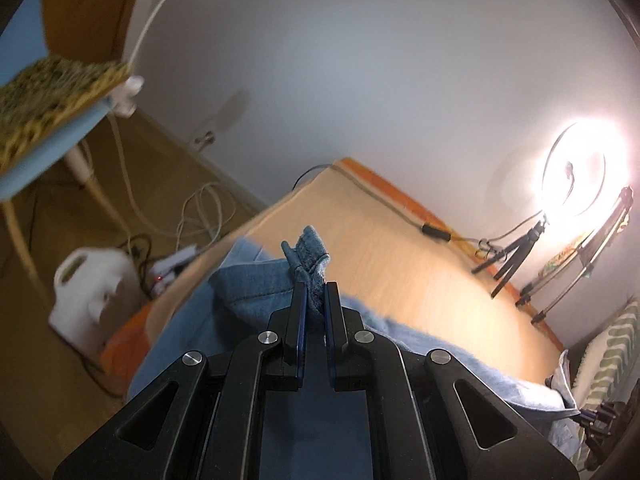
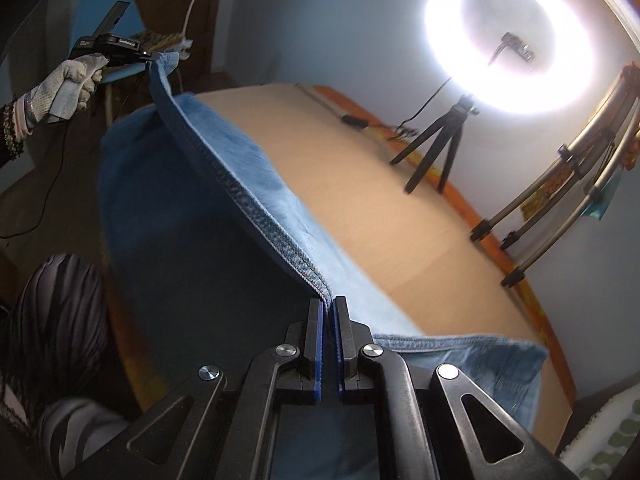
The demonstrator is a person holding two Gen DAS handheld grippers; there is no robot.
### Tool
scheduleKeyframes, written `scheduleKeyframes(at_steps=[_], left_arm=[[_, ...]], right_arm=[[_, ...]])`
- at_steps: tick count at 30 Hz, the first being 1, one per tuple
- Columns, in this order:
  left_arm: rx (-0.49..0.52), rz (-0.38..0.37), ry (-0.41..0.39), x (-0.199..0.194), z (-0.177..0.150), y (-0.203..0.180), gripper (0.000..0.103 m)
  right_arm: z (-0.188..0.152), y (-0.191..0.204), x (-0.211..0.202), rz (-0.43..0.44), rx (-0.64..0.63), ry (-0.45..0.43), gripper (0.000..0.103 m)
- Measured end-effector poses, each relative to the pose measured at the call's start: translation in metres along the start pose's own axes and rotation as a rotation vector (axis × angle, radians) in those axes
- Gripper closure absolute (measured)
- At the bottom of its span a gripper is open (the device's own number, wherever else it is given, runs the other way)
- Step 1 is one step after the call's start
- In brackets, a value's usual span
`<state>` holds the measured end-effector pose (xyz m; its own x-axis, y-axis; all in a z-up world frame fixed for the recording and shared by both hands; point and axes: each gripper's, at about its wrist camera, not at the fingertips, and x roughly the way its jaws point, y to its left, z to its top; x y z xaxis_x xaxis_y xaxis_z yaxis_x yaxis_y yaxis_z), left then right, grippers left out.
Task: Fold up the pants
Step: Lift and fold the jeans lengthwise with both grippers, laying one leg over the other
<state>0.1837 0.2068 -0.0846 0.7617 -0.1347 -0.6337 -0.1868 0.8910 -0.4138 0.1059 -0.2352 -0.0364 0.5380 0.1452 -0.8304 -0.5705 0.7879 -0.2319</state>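
Observation:
The blue denim pants (image 2: 256,168) hang above and drape onto the tan table (image 2: 380,200). My right gripper (image 2: 328,304) is shut on the stitched edge of the pants, which runs taut up and left to my left gripper (image 2: 150,58), held by a gloved hand (image 2: 76,80). In the left wrist view my left gripper (image 1: 316,288) is shut on a bunched corner of the pants (image 1: 308,252), with more pale denim trailing to the right over the table (image 1: 400,248). The right gripper shows dimly at the far right edge (image 1: 596,416).
A lit ring light (image 2: 508,40) on a small tripod (image 2: 440,148) stands at the table's far side, with metal stand legs (image 2: 560,200) to its right. A blue chair (image 1: 44,152), cables and a white jug (image 1: 96,296) are on the floor left. The person's patterned legs (image 2: 56,320) are near left.

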Motion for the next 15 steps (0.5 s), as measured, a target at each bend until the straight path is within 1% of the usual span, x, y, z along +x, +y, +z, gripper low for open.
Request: scheduleKeyframes(at_steps=[3, 6, 11, 15], left_arm=[[-0.006, 0.012, 0.005, 0.0, -0.025, 0.013, 0.096], [-0.037, 0.012, 0.016, 0.005, -0.045, 0.026, 0.097], [-0.112, -0.01, 0.021, 0.003, -0.068, 0.056, 0.097], [-0.137, -0.019, 0.005, -0.002, -0.083, 0.068, 0.096]], right_arm=[[-0.014, 0.02, 0.001, 0.009, -0.04, 0.032, 0.101], [-0.027, 0.037, 0.006, 0.016, -0.07, 0.061, 0.101], [-0.043, 0.056, 0.015, 0.033, -0.096, 0.101, 0.101], [-0.049, 0.067, 0.021, 0.024, -0.127, 0.123, 0.101]])
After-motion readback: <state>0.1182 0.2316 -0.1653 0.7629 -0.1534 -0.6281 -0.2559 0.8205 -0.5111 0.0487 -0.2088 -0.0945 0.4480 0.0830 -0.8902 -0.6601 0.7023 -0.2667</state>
